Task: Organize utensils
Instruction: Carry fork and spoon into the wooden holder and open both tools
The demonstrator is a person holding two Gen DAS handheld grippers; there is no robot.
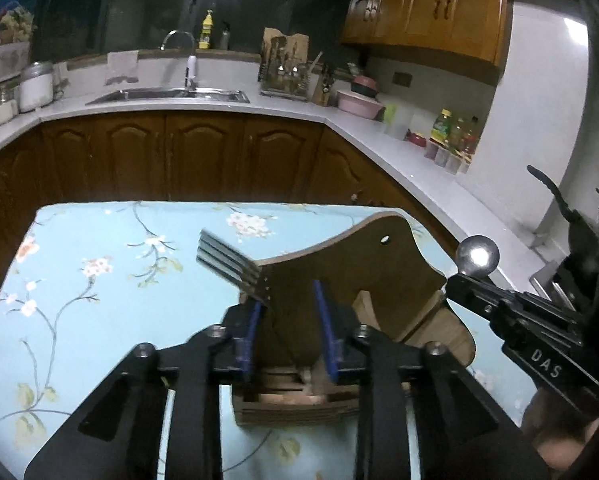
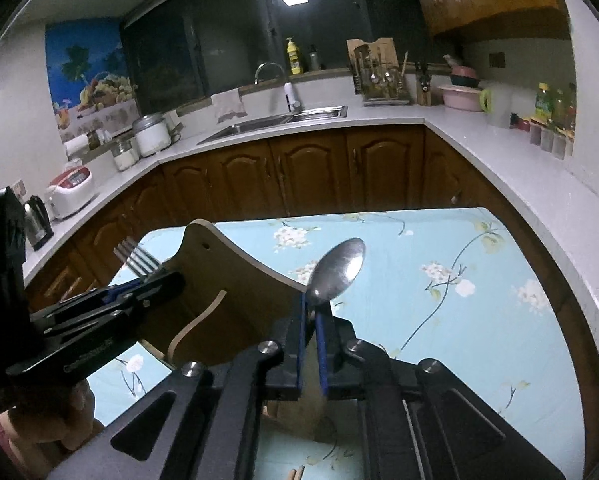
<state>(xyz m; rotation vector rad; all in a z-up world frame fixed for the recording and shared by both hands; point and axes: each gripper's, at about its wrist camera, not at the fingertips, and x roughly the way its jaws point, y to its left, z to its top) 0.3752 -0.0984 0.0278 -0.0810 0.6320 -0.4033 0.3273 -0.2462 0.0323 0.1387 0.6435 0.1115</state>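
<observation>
A wooden utensil holder (image 1: 379,264) with a curved back board stands on the blue floral tablecloth (image 1: 99,320). My left gripper (image 1: 287,296) hangs over the holder's slots, open. A steel fork (image 1: 227,258) leans against its left pad only, tines up and pointing away. In the right wrist view my right gripper (image 2: 310,300) is shut on the neck of a steel spoon (image 2: 337,272), bowl up, beside the holder (image 2: 235,280). The lower ends of both handles are hidden. Each view shows the other gripper: the left gripper (image 2: 171,276) with the fork (image 2: 137,260), and the right gripper (image 1: 451,280) with the spoon (image 1: 477,258).
The table sits inside a U-shaped white counter (image 2: 499,168) over brown cabinets (image 1: 203,152). A sink (image 1: 167,96), jars (image 1: 35,86), a dish rack (image 1: 283,76) and bottles (image 1: 451,136) line the counter. A hand (image 2: 59,412) holds the left gripper. Bare cloth (image 2: 459,340) lies right of the holder.
</observation>
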